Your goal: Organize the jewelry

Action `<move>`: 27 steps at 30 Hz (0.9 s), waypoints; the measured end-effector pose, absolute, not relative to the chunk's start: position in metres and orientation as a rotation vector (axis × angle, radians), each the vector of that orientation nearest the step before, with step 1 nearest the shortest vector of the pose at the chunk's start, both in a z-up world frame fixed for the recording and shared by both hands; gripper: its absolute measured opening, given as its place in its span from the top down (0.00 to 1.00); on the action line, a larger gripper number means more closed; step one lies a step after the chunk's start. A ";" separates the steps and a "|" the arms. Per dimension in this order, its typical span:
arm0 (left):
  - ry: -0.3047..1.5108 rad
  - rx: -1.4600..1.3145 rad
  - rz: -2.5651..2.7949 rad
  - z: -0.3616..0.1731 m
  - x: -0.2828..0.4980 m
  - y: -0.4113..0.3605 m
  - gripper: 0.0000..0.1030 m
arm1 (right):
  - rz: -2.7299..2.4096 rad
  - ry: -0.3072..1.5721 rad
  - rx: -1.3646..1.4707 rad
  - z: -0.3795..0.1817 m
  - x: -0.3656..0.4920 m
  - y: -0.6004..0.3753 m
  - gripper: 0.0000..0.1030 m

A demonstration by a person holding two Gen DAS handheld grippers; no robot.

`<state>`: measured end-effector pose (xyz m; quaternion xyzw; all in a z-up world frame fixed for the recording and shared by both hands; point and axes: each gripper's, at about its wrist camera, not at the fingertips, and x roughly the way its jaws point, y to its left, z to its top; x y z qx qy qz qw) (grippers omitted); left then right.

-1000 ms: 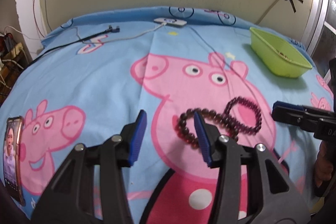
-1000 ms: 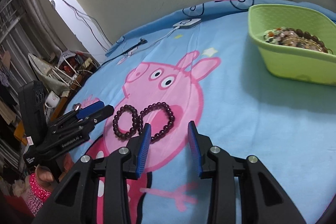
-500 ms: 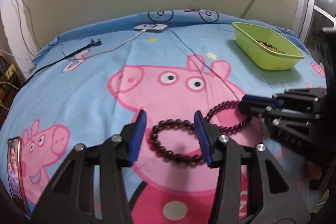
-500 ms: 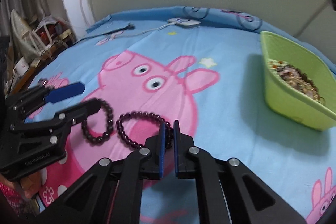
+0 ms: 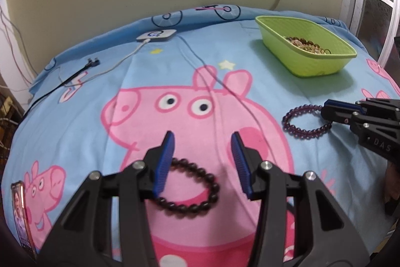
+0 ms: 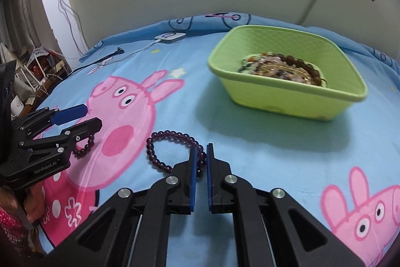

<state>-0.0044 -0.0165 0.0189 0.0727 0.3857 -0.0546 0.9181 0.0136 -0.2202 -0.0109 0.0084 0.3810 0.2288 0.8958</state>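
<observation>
My right gripper (image 6: 200, 154) is shut on a purple bead bracelet (image 6: 160, 144) and holds it just above the blue bedsheet; it also shows in the left wrist view (image 5: 303, 130). My left gripper (image 5: 202, 142) is open over a dark brown bead bracelet (image 5: 197, 194) that lies on the sheet between and under its fingers; the right wrist view shows part of it (image 6: 86, 147). A green basket (image 6: 287, 96) holding several bracelets stands ahead of the right gripper, also in the left wrist view (image 5: 307, 61).
A white charger box (image 5: 157, 35) with a white cable and a black cable (image 5: 75, 74) lie at the far side of the bed. A phone (image 5: 21, 214) lies at the near left edge. Clutter and wires stand left of the bed (image 6: 37, 66).
My right gripper has carried the purple bracelet to the right, away from the brown one and nearer the basket. My left gripper has moved forward over the brown bracelet and stays open.
</observation>
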 end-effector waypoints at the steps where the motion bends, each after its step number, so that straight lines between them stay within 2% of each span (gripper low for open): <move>1: 0.795 0.155 -0.114 0.019 -0.003 -0.019 0.57 | 0.475 0.794 0.031 -0.012 0.014 -0.224 1.00; 10: 0.827 0.172 -0.129 0.015 0.004 -0.035 0.57 | 0.527 0.840 0.144 -0.019 0.022 -0.237 1.00; 17: 0.869 0.041 -0.305 0.025 0.010 -0.042 0.57 | 0.540 0.843 0.160 -0.019 0.024 -0.238 1.00; 27: 0.915 0.138 -0.388 0.017 0.032 -0.092 0.57 | 0.544 0.843 0.165 -0.019 0.023 -0.238 1.00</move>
